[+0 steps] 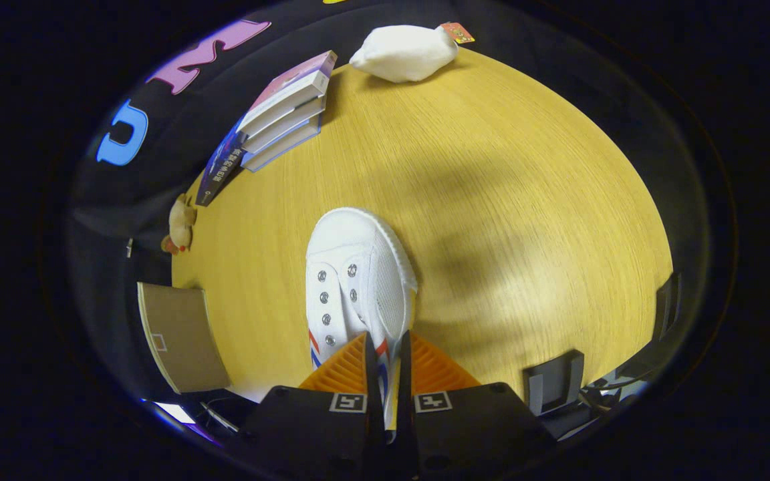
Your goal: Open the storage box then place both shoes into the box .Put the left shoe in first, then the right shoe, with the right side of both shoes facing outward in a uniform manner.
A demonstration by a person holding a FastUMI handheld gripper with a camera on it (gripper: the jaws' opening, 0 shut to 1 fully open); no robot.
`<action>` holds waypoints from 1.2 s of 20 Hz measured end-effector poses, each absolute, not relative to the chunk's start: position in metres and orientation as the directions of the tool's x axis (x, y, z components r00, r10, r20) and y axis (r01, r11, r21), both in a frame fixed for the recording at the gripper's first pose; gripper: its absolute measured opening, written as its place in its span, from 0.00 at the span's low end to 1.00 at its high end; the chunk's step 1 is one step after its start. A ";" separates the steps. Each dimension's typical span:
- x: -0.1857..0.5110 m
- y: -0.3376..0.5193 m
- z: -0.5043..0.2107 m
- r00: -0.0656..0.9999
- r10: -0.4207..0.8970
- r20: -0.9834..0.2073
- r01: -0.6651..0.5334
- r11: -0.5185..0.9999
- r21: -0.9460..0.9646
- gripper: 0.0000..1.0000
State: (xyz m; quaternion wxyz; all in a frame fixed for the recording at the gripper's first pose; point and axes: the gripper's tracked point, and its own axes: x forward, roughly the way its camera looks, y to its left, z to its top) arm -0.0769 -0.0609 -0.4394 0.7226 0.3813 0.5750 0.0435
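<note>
The hand-held gripper (386, 374) pinches the side wall of the white canvas lace-up shoe (358, 280) between its orange ribbed fingers (341, 371), toe pointing to twelve o'clock above the round yellow wooden table (525, 200). I judge the carry needs a steady, level wrist. Open tabletop lies from one to three o'clock; the stacked books (285, 113) at eleven and tan cardboard box flap (181, 334) at nine crowd that side.

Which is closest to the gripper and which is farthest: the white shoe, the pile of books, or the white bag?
In the gripper view, counting from the gripper:
1. White shoe, pinched between the fingers.
2. Pile of books, far across the table, near its edge.
3. White bag, farthest, at the table's far edge.
</note>
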 end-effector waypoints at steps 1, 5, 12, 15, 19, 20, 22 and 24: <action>-0.075 -0.058 -0.426 0.346 0.517 -0.783 0.392 0.679 0.621 0.11; -0.062 -0.038 -0.359 0.394 0.541 -0.743 0.389 0.635 0.668 0.11; -0.036 0.049 -0.225 0.446 0.652 -0.614 0.268 0.558 0.786 0.11; -0.030 0.095 -0.181 0.446 0.687 -0.574 0.221 0.537 0.814 0.11; -0.025 0.161 -0.130 0.438 0.727 -0.529 0.141 0.525 0.839 0.11; -0.025 0.178 -0.123 0.432 0.733 -0.525 0.122 0.529 0.840 0.11; -0.024 0.213 -0.110 0.410 0.748 -0.523 0.112 0.527 0.842 0.11; -0.024 0.244 -0.104 0.387 0.756 -0.528 0.110 0.531 0.840 0.11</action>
